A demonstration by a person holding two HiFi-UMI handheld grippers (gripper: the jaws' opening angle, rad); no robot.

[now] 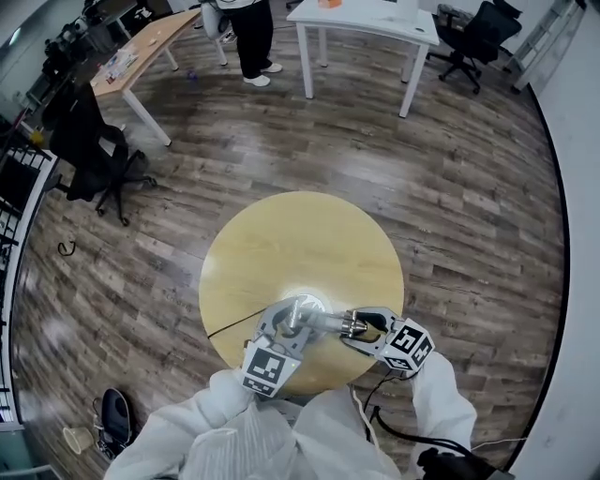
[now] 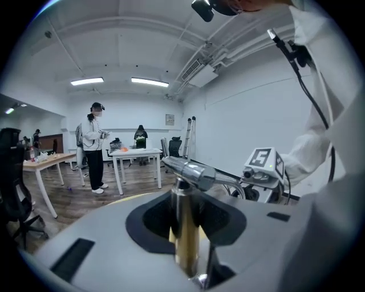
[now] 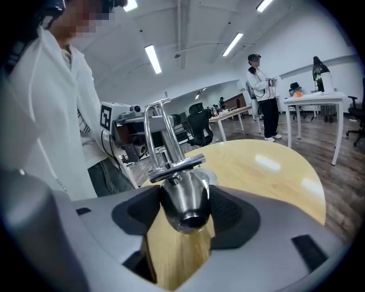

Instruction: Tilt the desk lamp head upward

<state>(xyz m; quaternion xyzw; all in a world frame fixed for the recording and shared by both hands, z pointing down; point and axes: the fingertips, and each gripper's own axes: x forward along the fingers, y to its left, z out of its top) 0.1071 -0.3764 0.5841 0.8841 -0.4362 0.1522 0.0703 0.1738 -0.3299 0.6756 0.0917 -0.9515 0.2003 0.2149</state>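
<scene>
A chrome desk lamp stands near the front edge of a round wooden table (image 1: 300, 234), on a round base (image 1: 309, 302). My left gripper (image 1: 291, 319) is shut on the lamp's upright post (image 2: 185, 234), which sits between the black pads in the left gripper view. My right gripper (image 1: 360, 327) is shut on the cone-shaped lamp head (image 3: 183, 199), whose sides touch both pads in the right gripper view. The head (image 1: 349, 324) lies roughly level and points to the right. A bent chrome arm (image 3: 157, 131) joins the head to the post. The two grippers face each other across the lamp.
A person (image 1: 251, 37) stands at the far side beside a white table (image 1: 366, 23). A wooden desk (image 1: 141, 52) and a black office chair (image 1: 94, 150) are at the left, another chair (image 1: 473, 37) at the far right. Shoes (image 1: 114, 417) lie on the floor.
</scene>
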